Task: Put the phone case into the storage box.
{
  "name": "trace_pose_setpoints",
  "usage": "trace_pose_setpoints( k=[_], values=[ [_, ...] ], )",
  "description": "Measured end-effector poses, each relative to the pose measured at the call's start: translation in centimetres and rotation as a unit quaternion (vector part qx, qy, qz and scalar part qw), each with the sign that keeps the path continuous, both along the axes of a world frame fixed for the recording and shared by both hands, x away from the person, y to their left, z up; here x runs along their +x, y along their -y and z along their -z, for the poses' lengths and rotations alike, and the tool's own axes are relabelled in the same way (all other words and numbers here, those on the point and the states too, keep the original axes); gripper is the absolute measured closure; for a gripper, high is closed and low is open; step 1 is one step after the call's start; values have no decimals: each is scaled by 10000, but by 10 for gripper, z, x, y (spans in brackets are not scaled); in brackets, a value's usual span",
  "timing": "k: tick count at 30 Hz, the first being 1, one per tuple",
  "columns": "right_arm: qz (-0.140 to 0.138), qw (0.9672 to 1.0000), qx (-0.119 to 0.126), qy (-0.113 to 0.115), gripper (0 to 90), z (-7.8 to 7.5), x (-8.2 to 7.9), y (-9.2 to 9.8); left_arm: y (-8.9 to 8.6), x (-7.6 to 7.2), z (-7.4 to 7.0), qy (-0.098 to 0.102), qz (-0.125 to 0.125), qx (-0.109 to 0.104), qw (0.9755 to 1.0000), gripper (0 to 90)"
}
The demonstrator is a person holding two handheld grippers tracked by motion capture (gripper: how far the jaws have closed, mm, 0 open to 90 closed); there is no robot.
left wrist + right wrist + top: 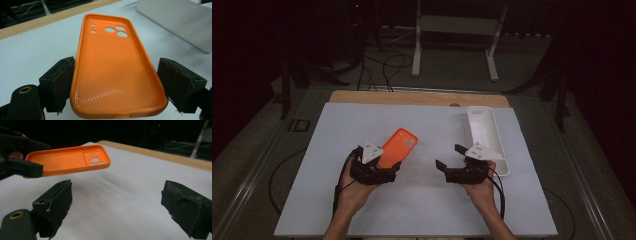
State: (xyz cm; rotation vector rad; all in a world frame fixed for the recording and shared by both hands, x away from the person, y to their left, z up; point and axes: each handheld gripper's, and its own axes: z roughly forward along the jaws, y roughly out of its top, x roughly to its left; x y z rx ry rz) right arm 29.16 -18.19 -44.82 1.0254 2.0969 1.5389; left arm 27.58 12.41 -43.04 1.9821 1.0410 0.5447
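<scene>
The left gripper is clamped across the width of an orange phone case, one jaw on each long side near the bottom end. The case is held off the white mat, open side up, with its camera cut-outs at the far end, pointing away from the gripper. The right gripper stands with jaws apart and nothing between them; from its own position the case lies ahead and to the left, well clear of its pads.

Step in hand, as judged: carrying the lifted case, most likely toward a handover or toward the white tray just beyond the right gripper.

Next move calls for keeping the case level and bringing its free end between the right jaws, or over the tray.

Clearances: open mat lies between the two grippers. The tray wall is close to the right gripper; the mat's near edge is just behind both hands.
</scene>
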Motion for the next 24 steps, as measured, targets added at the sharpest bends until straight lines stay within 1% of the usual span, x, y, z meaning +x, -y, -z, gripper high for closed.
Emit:
trace_pose_setpoints(
  k=[3,7,9,12,16,19,24],
  values=[
    [-32,9997,95,-223,99,1,8,-2,5,-2,-3,11,101,21,9999,170],
    [-80,9989,234,-391,97,-1,15,-5,12,-5,-6,42,233,-10,9997,170],
    [-88,9990,208,-399,97,-2,18,-7,15,-6,-9,69,299,19,9995,170],
    [-119,9988,241,-412,97,-4,22,-10,21,-9,-11,112,401,9,9991,170],
    [-131,9977,301,-592,97,-3,27,-13,28,-12,-13,163,511,35,9986,170],
    [-151,9971,367,-655,97,-5,29,-14,32,-16,-13,219,633,-2,9978,169],
    [-214,9954,511,-780,96,-8,33,-16,39,-22,-14,323,810,31,9962,169]
  ],
)
